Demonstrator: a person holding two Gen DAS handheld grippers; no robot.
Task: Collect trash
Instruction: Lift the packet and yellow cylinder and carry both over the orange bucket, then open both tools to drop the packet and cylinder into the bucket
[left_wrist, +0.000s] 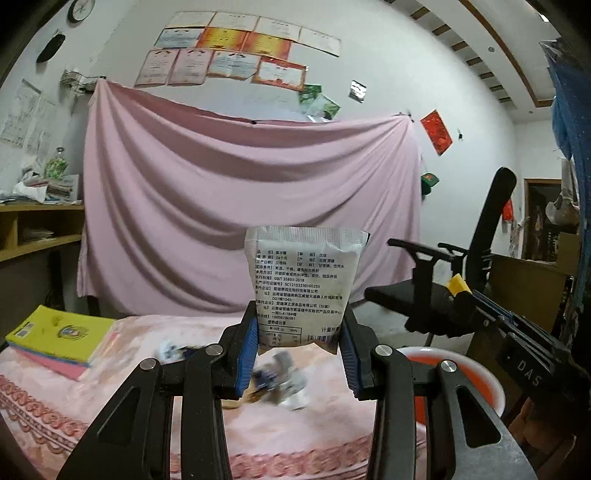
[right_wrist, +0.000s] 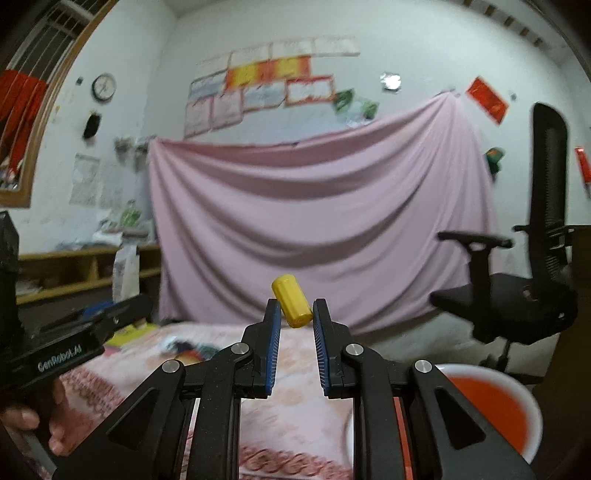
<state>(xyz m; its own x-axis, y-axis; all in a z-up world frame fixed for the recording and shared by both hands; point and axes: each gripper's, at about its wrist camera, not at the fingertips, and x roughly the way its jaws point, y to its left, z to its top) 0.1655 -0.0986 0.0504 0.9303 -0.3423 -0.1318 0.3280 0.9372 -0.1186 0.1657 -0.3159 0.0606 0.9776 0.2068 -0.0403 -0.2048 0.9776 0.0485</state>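
Note:
My left gripper (left_wrist: 298, 325) is shut on a silver-white printed snack packet (left_wrist: 303, 280) and holds it upright above the table. My right gripper (right_wrist: 295, 314) is shut on a small yellow cylinder (right_wrist: 291, 304), tilted, held above the table. In the left wrist view the right gripper (left_wrist: 476, 299) shows at the right with the yellow cylinder (left_wrist: 458, 285). In the right wrist view the left gripper (right_wrist: 122, 310) shows at the left with the packet (right_wrist: 125, 271). Several blurred wrappers (left_wrist: 280, 380) lie on the pink tablecloth (left_wrist: 184, 424). A red basin with a white rim (right_wrist: 491, 402) sits at the right.
A stack of books with a yellow cover (left_wrist: 59, 336) lies at the table's left. A black office chair (right_wrist: 524, 288) stands at the right. A pink sheet (left_wrist: 240, 192) hangs on the back wall. A wooden shelf (left_wrist: 33, 229) is at the left.

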